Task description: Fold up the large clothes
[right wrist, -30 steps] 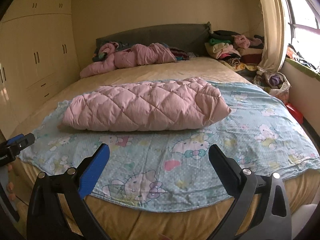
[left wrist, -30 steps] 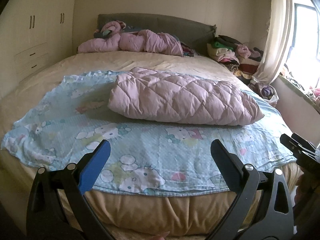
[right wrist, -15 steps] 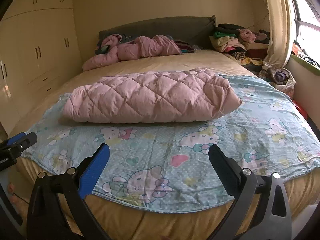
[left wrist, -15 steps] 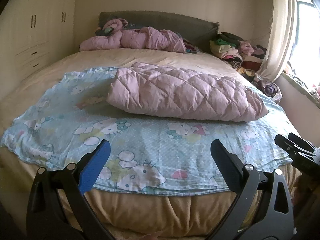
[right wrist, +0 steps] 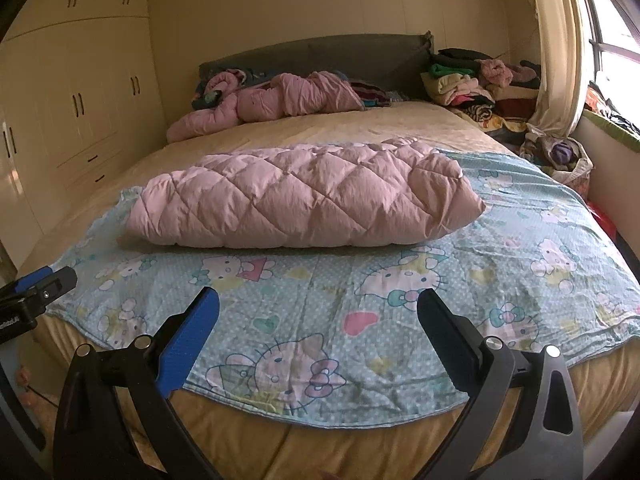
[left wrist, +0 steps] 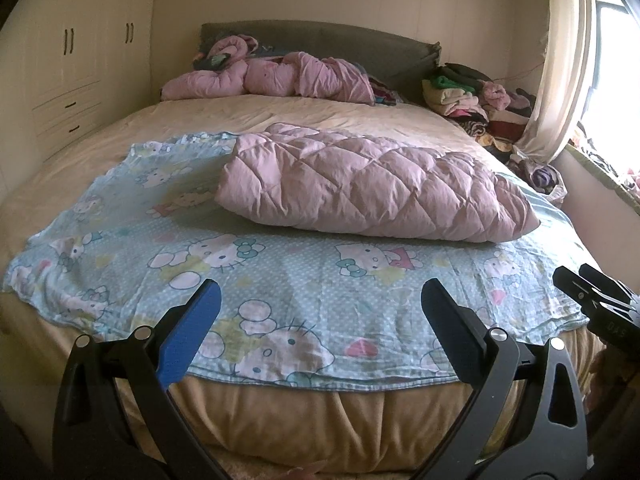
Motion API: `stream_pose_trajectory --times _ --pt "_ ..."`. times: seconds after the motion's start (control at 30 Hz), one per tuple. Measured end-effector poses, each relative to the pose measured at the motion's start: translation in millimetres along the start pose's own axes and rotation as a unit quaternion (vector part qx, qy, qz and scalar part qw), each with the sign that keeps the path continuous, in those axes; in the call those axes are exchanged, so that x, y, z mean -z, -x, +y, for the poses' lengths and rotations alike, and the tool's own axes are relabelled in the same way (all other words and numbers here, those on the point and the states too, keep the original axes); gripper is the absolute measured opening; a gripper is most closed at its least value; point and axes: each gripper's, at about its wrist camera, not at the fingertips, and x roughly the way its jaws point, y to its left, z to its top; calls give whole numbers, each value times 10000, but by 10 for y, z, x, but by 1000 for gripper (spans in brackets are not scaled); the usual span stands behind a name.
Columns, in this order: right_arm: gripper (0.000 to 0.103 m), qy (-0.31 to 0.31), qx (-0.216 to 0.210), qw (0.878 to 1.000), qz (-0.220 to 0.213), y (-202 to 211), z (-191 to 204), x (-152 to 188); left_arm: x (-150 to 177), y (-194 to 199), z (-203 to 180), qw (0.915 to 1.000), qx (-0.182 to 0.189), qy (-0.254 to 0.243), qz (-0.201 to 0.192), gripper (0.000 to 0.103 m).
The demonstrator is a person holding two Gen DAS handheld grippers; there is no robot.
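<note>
A folded pink quilted garment (left wrist: 372, 188) lies across a light blue cartoon-cat sheet (left wrist: 280, 280) spread on the bed; it also shows in the right wrist view (right wrist: 308, 196) on the same sheet (right wrist: 400, 300). My left gripper (left wrist: 320, 304) is open and empty, held off the foot of the bed, short of the sheet's near edge. My right gripper (right wrist: 318, 308) is open and empty, also off the foot of the bed. Each gripper shows at the edge of the other's view, the right one (left wrist: 592, 296) and the left one (right wrist: 36, 292).
A crumpled pink garment (left wrist: 280, 80) lies by the grey headboard (left wrist: 320, 40). Stacked clothes (left wrist: 472, 96) sit at the bed's far right by a curtain (left wrist: 560, 60). A wardrobe with drawers (left wrist: 72, 60) lines the left wall. A bag of clothes (right wrist: 560, 152) sits right of the bed.
Both grippers have moved closer to the bed and a little higher; the folded garment looks larger. Both stay open. Nothing on the bed has moved.
</note>
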Motion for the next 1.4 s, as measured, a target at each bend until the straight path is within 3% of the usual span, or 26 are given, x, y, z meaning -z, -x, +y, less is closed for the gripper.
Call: stream_pose_trajectory --times 1.4 --pt "99 -10 -29 10000 19 37 25 7 6 23 19 10000 -18 14 -21 94"
